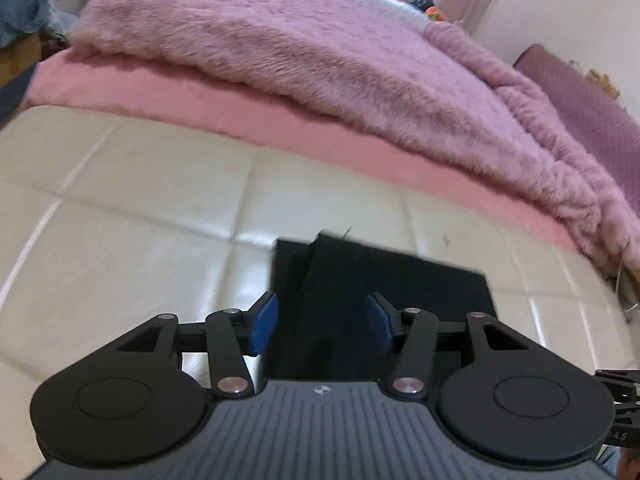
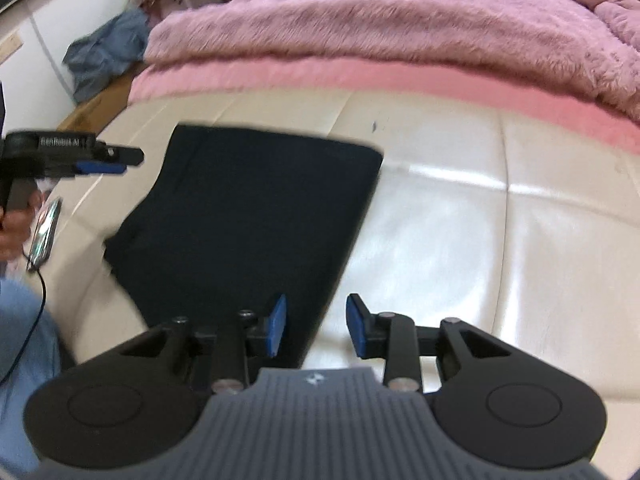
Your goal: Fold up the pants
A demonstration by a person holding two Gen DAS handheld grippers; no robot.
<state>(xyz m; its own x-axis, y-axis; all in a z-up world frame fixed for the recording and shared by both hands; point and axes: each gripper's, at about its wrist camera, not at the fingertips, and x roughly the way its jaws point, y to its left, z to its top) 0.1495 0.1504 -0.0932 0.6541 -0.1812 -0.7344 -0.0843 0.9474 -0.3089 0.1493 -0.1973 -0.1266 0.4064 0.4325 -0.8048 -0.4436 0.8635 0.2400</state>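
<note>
The black pants (image 2: 248,216) lie folded into a flat rectangle on the cream quilted leather surface (image 2: 460,232). In the left wrist view the pants (image 1: 400,280) lie below and ahead of my left gripper (image 1: 322,322), whose blue pads (image 1: 264,324) stand wide apart with nothing pinched. My right gripper (image 2: 316,326) is open over the near right edge of the pants, holding nothing. The left gripper also shows in the right wrist view (image 2: 108,162), to the left of the pants, in a hand.
A fluffy lilac blanket (image 1: 340,60) lies on a pink sheet (image 1: 200,100) beyond the cream surface. A blue garment (image 2: 108,56) lies at the far left. A cable (image 2: 36,292) hangs by the person's hand. A purple cushion (image 1: 580,112) sits far right.
</note>
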